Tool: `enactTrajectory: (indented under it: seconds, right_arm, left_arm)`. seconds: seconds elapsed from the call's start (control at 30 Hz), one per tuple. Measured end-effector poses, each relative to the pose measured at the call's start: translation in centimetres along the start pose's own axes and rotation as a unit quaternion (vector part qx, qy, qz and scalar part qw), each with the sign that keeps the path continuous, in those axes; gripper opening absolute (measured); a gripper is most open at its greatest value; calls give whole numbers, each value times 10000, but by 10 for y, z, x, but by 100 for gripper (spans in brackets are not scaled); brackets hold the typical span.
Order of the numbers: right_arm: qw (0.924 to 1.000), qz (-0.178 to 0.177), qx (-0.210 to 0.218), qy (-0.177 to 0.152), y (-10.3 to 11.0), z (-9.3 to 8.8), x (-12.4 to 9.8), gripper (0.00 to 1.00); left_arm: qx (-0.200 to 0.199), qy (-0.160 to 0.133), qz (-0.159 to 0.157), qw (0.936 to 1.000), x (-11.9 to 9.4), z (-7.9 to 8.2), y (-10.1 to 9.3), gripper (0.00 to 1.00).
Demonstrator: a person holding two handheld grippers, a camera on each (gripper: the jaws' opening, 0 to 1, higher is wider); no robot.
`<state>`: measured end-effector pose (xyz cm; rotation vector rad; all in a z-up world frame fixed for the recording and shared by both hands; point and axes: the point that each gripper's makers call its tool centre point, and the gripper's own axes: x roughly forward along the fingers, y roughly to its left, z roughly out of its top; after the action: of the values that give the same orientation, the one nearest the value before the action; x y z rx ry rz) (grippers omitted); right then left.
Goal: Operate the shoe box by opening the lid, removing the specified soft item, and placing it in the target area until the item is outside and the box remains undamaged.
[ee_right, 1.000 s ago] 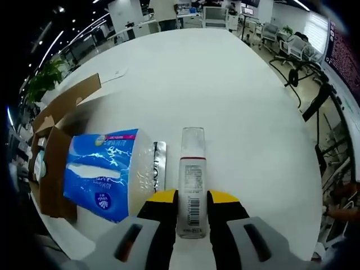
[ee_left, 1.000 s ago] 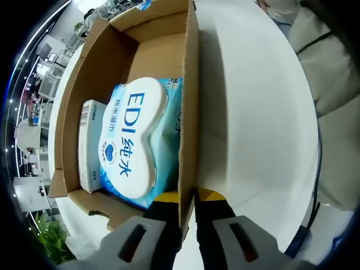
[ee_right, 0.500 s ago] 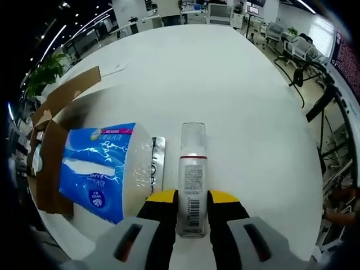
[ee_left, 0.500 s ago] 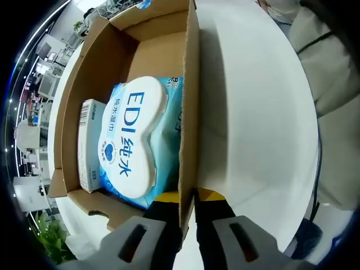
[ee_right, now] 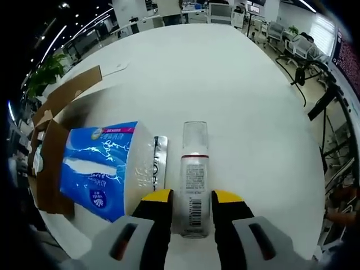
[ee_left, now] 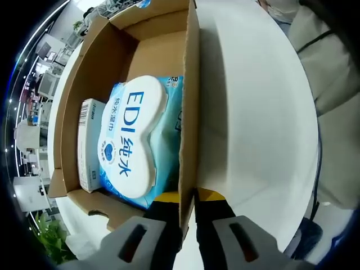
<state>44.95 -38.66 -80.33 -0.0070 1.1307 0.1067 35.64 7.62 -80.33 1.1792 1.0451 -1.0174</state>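
In the left gripper view nothing has shifted since a moment ago: the left gripper (ee_left: 188,216) is still pinching the near side wall of the open brown cardboard shoe box (ee_left: 190,112), its jaws pressed onto the wall from either side. Inside the box, a blue and white soft pack of wet wipes printed "EDI" (ee_left: 138,140) is lying flat just beyond the gripper, with a small white carton bearing a barcode (ee_left: 89,146) touching its left side. The round white desk (ee_left: 253,124) is spreading to the right of the box.

In the right gripper view the right gripper (ee_right: 191,211) has spread its jaws apart; half a second ago they were pressing on the clear plastic bottle with a white label (ee_right: 193,180), which is now lying on the desk between them with a gap on each side. Just left of the bottle a blue plastic-wrapped tissue pack (ee_right: 104,169) is resting on the desk, outside the box, and a flat silver strip (ee_right: 160,163) is lying between the two. The box is sitting at the far left.
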Motion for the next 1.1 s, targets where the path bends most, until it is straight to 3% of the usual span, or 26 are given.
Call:
enactTrajectory:
  seconds: [0.27, 0.7, 0.97, 1.1]
  right_arm:
    - [9999, -38, 46, -141, -4, 4, -8, 27]
    - [9977, -83, 217, -640, 1, 18, -34, 27]
    - [9916, -319, 344, -1205, -3, 31, -61, 26]
    - [9895, -371, 207, -1384, 1, 34, -75, 27]
  left_arm:
    - [5, 4, 7, 10000, 0, 0, 0, 6]
    - [37, -24, 38, 10000, 0, 0, 0, 6]
    - [70, -52, 87, 9999, 0, 0, 0, 6]
    - [76, -59, 82, 9999, 0, 0, 0, 6]
